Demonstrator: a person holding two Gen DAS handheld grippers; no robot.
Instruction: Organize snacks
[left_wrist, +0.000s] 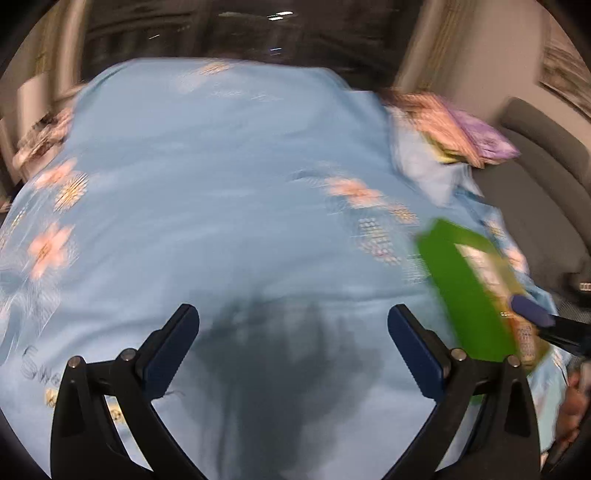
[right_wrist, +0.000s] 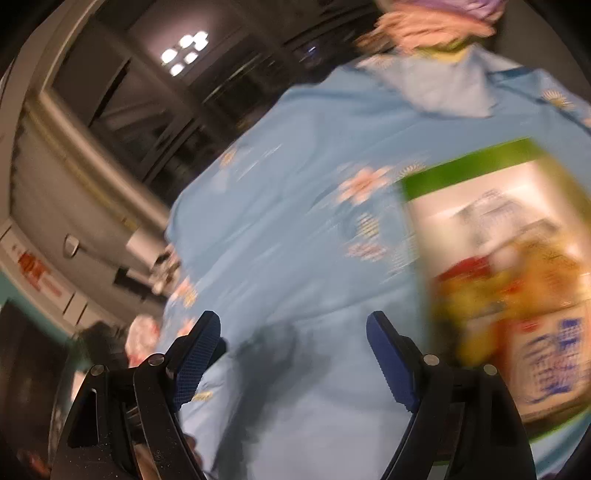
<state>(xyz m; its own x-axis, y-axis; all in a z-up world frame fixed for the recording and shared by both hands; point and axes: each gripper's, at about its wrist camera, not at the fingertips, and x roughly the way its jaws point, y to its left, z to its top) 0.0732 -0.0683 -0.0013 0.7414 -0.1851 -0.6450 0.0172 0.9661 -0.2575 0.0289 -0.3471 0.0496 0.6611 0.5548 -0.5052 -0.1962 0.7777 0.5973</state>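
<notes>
Both wrist views, blurred by motion, over a bench draped in a light blue flowered cloth. The left claw stands wide apart with only cloth and its own shadow between the pads. The right claw is likewise spread and holds nothing.

The green snack box sits at about three o'clock in the right wrist view, just beside the right pad and outside the gap. In the left wrist view the same box appears at four o'clock, with a blue fingertip of the right claw lying in front of its printed face; whether that tip touches the box cannot be told. Whether the box rests flat on the cloth or is tilted on an edge is also unclear through the blur.

A stack of snack packets, pink, purple and yellow, lies at one to two o'clock in the left wrist view, close to the bench edge, beside a grey chair.

Risks, as judged from this arrangement:
- The box lies near the right-hand edge of the bench; a sideways brush from the adjacent pad could push it off.
- The loose cloth could snag on a pad and drag, shifting both the box and the packet stack.
- Fast approach under blur could close a claw on cloth rather than on a snack.
</notes>
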